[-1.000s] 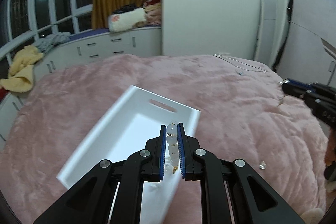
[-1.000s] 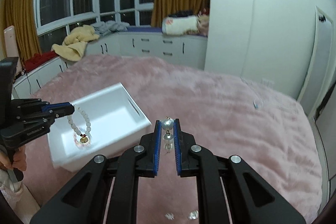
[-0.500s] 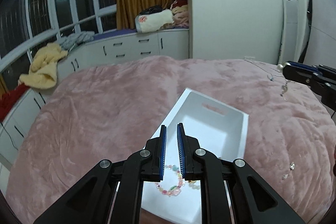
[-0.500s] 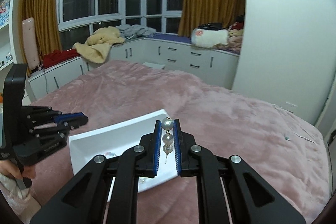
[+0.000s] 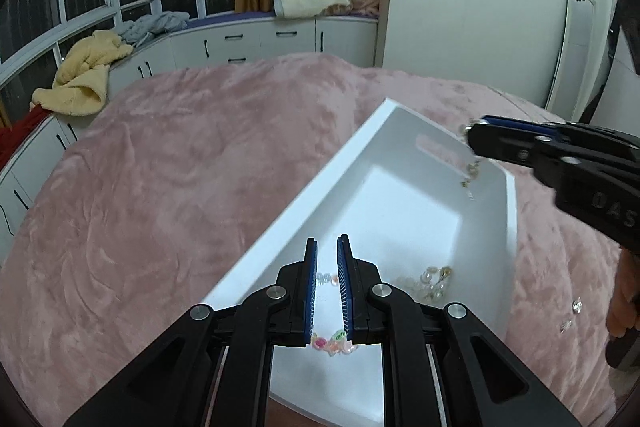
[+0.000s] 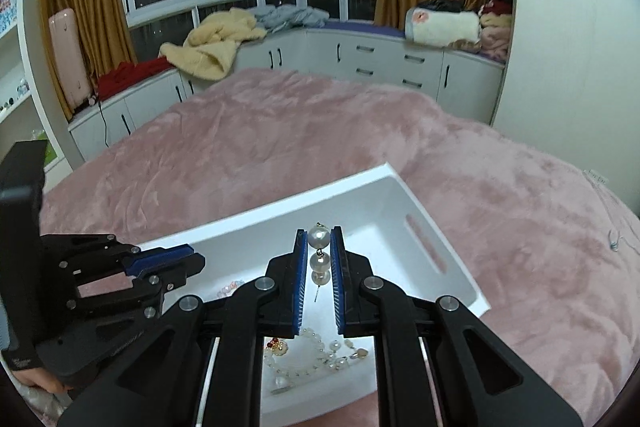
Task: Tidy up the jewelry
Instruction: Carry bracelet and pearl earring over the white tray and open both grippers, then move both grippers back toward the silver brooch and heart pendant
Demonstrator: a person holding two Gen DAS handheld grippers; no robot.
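Your right gripper (image 6: 320, 239) pinches the pearl earring (image 6: 319, 251) over the tray (image 6: 436, 227); lower it before releasing. Your left gripper (image 5: 327, 251) is slightly parted, holding nothing.

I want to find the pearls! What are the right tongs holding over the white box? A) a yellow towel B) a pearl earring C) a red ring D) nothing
B: the right tongs pinch a pearl earring, its pearls dangling between the blue pads above the white box.
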